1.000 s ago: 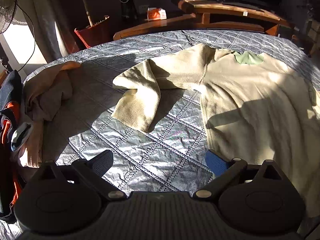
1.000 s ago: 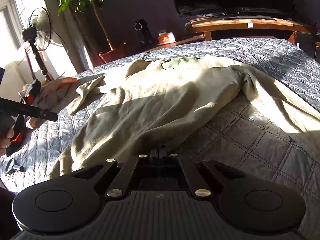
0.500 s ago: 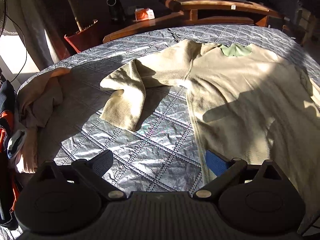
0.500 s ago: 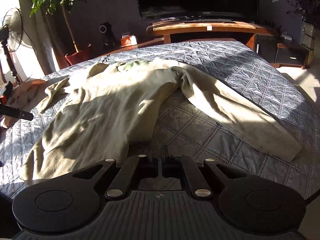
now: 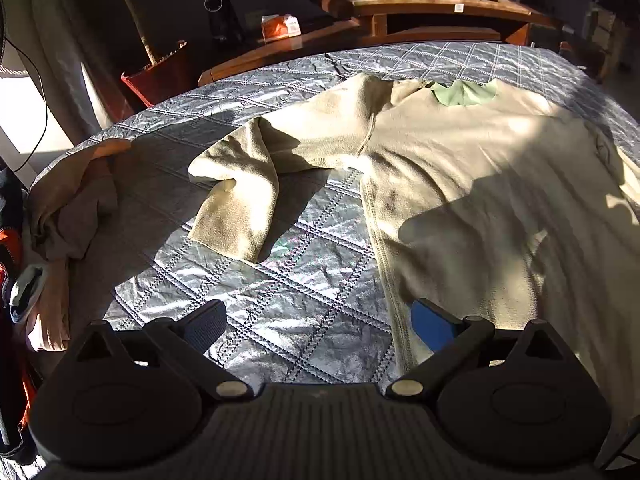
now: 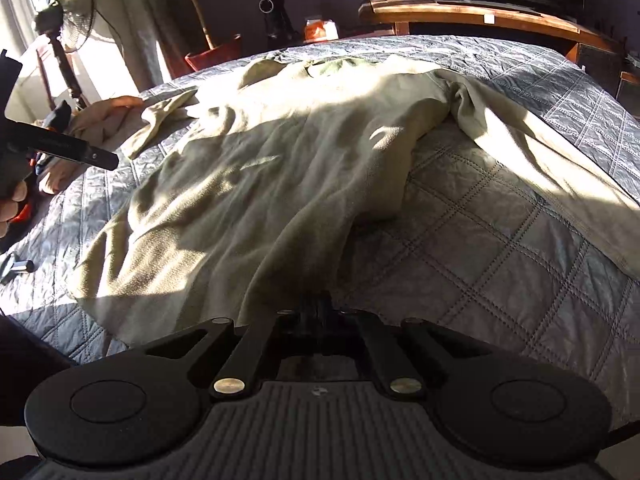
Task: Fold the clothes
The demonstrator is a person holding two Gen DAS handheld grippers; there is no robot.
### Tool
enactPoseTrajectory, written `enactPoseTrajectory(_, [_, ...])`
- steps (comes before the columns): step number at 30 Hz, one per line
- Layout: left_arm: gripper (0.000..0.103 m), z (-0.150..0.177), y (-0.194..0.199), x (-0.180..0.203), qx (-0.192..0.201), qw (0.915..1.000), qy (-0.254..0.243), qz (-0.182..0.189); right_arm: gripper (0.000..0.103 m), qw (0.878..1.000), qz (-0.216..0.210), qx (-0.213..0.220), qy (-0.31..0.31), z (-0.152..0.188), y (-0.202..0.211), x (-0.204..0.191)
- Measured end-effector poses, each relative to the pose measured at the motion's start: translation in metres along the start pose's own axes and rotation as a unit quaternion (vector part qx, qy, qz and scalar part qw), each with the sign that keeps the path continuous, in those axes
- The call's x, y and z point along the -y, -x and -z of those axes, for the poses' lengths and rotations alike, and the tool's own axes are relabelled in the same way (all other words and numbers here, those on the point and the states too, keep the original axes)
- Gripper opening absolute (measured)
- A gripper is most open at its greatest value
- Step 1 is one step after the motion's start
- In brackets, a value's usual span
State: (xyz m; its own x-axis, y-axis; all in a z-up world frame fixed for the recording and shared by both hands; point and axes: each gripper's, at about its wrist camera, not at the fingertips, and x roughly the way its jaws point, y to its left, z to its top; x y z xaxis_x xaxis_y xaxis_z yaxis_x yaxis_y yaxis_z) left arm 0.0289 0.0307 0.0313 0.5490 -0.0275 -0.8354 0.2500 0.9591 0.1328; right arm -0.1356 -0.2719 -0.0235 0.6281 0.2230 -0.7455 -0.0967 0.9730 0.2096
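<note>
A beige fleece sweater (image 5: 480, 184) lies spread face up on the grey quilted bed (image 5: 280, 280), its green collar lining (image 5: 464, 94) at the far end. Its left sleeve (image 5: 244, 184) is bent back on itself. My left gripper (image 5: 320, 326) is open low over the bed, and its blue right pad (image 5: 434, 330) is over the sweater's side seam near the hem. My right gripper (image 6: 320, 304) is shut on the sweater's (image 6: 280, 168) bottom hem, and the cloth rises in a ridge to the tips. The other sleeve (image 6: 552, 160) trails off to the right.
A heap of other clothes (image 5: 68, 208) sits at the bed's left edge. Beyond the bed stand a red plant pot (image 5: 160, 72), a wooden bench (image 5: 420, 8) and a fan (image 6: 74, 4). A hand (image 6: 10, 204) holds the left gripper's handle at the right view's left edge.
The right view swung right, then back left. Its jaws showed a slit half a second ago and are closed again, with the hem now drawn up to the tips. The left gripper barely moved.
</note>
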Motion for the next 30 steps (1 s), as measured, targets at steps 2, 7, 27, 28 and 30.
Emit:
enactPoseTrajectory(2, [0.098, 0.000, 0.000, 0.001, 0.000, 1.0000, -0.002, 0.001, 0.000, 1.000, 0.017, 0.014, 0.001, -0.002, 0.010, 0.003])
enactPoseTrajectory(7, [0.098, 0.000, 0.000, 0.002, 0.000, 1.0000, -0.003, 0.001, 0.027, 0.999, -0.014, 0.025, -0.024, -0.006, 0.021, 0.018])
enactPoseTrajectory(27, [0.098, 0.001, 0.001, 0.014, 0.001, 0.9997, -0.023, 0.011, 0.004, 0.949, 0.140, -0.014, 0.283, -0.020, 0.018, -0.056])
enactPoseTrajectory(28, [0.098, 0.001, 0.001, 0.015, 0.001, 0.9997, -0.024, 0.011, 0.006, 0.936, 0.153, -0.026, 0.317, -0.017, 0.017, -0.064])
enactPoseTrajectory(30, [0.098, 0.001, 0.001, 0.015, 0.001, 0.9996, -0.024, 0.012, 0.023, 0.919, 0.159, -0.061, 0.354, -0.009, 0.014, -0.074])
